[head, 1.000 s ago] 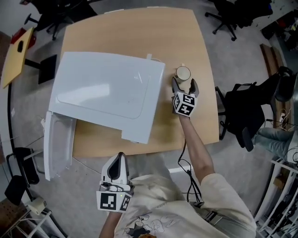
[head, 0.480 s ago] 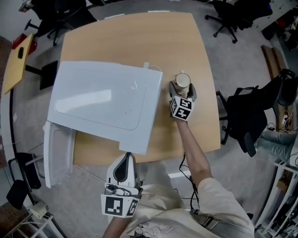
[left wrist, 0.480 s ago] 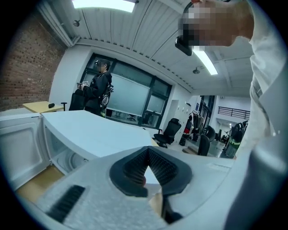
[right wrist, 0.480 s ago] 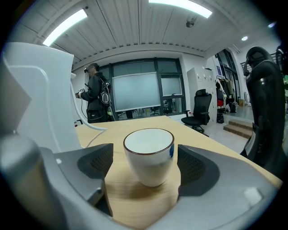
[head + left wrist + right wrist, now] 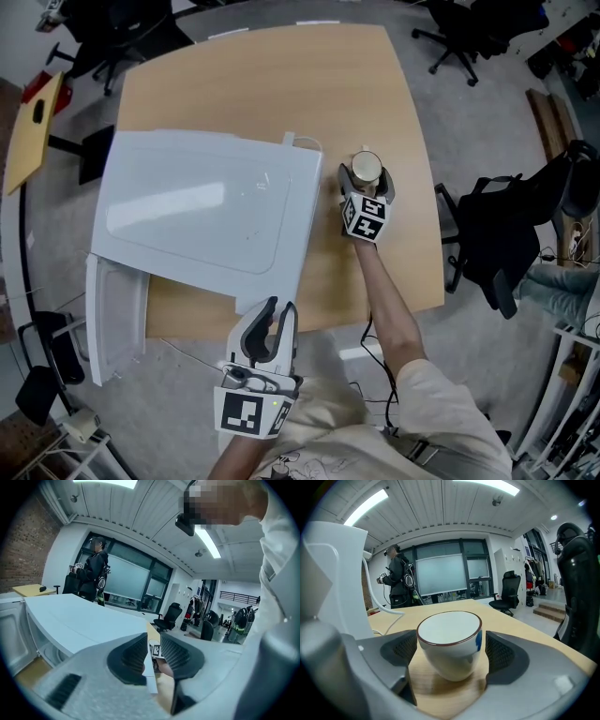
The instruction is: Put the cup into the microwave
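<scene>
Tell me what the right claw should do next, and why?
Probably squeeze the right gripper shut on the cup. The cup stands on the table between its jaws with a gap on each side, so it is not held yet. The microwave door is already open, so lifting can follow.

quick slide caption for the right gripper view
White cup on the wooden table between the open jaws of the right gripper.

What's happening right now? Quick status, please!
Right gripper open, jaws straddling cup on table. Left gripper open, empty. Microwave door open, on far side from cup.
</scene>
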Action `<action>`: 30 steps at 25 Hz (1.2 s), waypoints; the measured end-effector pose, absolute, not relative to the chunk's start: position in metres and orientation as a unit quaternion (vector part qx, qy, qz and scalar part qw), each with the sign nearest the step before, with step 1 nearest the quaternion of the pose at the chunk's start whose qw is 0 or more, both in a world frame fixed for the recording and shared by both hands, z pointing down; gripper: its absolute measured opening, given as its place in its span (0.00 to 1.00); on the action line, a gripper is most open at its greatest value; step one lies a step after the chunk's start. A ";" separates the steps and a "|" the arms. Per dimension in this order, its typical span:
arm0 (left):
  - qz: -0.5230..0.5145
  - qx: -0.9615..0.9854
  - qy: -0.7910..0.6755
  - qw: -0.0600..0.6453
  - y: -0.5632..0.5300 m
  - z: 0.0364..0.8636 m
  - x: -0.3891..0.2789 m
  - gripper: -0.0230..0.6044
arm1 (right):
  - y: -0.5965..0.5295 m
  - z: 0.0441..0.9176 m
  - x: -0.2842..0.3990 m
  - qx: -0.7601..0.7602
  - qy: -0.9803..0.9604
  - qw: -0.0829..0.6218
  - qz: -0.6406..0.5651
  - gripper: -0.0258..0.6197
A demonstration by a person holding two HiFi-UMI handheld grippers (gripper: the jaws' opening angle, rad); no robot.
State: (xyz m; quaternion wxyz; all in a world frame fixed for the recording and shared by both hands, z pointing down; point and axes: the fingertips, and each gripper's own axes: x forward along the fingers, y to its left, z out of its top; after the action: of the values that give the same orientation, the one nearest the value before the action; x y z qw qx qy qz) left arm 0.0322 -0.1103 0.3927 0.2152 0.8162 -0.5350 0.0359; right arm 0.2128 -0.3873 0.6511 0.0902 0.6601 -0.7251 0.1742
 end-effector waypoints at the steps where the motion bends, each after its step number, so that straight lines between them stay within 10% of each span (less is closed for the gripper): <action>1: 0.037 0.816 -0.535 0.217 -0.111 0.394 0.033 0.18 | -0.389 0.651 0.212 0.660 -0.726 0.088 0.175 0.73; 30: -0.019 0.815 -0.537 0.216 -0.097 0.385 0.023 0.14 | -0.284 0.469 0.178 0.537 -0.832 0.077 0.112 0.66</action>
State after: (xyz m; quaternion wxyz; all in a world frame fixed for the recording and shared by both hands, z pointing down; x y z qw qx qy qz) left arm 0.0226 -0.0970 0.3853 0.2158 0.8153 -0.5370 -0.0190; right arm 0.1777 -0.2835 0.4694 0.0775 0.5372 -0.8324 0.1122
